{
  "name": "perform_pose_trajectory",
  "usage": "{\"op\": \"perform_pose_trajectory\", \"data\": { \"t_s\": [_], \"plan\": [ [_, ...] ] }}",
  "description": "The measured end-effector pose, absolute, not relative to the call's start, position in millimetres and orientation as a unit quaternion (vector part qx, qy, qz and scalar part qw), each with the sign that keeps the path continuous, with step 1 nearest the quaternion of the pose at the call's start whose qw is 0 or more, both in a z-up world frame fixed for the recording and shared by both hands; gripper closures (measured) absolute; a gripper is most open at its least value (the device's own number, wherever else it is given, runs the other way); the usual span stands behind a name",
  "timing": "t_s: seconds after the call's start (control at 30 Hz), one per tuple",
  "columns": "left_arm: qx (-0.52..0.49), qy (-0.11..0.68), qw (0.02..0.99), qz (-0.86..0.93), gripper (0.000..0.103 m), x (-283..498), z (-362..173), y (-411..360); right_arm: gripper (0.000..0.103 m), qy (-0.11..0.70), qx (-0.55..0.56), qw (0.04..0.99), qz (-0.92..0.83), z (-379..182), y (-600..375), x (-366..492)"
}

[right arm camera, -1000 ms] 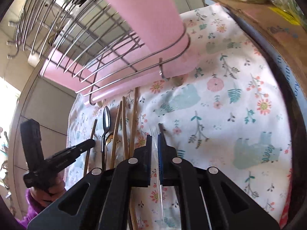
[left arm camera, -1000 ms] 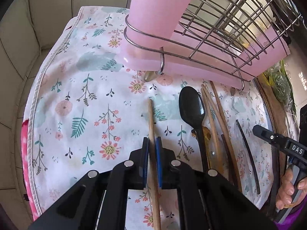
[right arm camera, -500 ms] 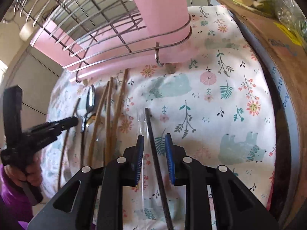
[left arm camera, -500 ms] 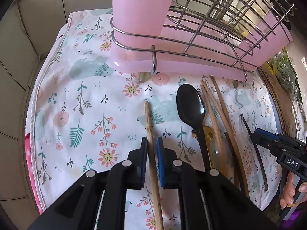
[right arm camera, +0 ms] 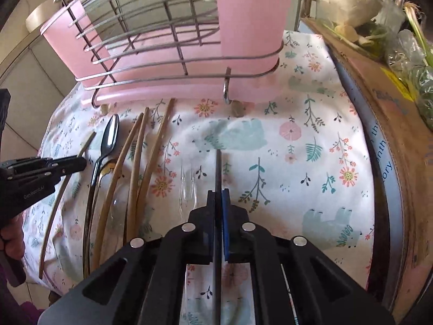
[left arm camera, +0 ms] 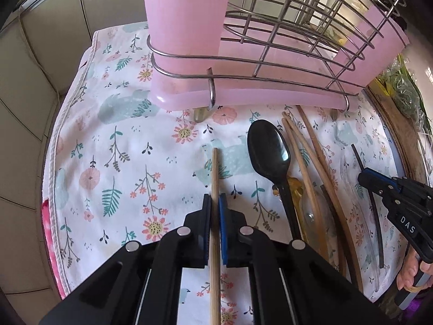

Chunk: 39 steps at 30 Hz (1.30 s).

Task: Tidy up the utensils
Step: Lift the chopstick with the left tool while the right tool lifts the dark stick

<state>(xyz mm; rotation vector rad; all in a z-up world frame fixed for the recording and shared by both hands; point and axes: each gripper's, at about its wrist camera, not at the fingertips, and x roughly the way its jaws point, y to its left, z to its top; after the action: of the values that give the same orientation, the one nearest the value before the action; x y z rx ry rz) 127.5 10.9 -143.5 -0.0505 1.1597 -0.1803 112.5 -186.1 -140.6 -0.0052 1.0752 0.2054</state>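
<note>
On floral cloth (left arm camera: 113, 162): slim wooden chopstick (left arm camera: 215, 178), glossy black spoon (left arm camera: 269, 149).

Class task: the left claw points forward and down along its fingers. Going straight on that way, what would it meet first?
Probably the floral cloth, well short of the pink rack tray; depth is unclear. The claw is closing on a wooden chopstick.

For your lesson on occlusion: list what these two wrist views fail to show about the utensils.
- Wooden chopstick, left view: its rear end is cut off by the bottom edge.
- Black chopstick, right view: the tool covers its rear length.
- Clear fork, both views: its outline is too faint.
- Rack, both views: the top is cut off.
</note>
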Motion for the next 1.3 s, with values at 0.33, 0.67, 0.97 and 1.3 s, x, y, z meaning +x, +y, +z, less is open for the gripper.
{"op": "perform_pose_trajectory", "data": {
  "t_s": [0.33, 0.67, 0.97, 1.3],
  "plan": [
    [-0.076, 0.498, 0.859, -0.089, 0.098, 105, -109, 29, 0.098, 0.445, 0.013, 0.892, 0.077, -95, -208, 100],
    [-0.098, 0.420, 0.899, -0.082, 0.098, 84, -54, 45, 0.098, 0.399, 0.032, 0.913, 0.074, -65, -218, 91],
    [-0.111, 0.350, 0.926, -0.081, 0.098, 62, -7, 52, 0.098, 0.364, 0.041, 0.927, 0.075, -39, -218, 80],
    [-0.118, 0.270, 0.952, -0.087, 0.098, 52, 58, 62, 0.098, 0.316, 0.083, 0.938, 0.115, 2, -221, 81]
  ]
}}
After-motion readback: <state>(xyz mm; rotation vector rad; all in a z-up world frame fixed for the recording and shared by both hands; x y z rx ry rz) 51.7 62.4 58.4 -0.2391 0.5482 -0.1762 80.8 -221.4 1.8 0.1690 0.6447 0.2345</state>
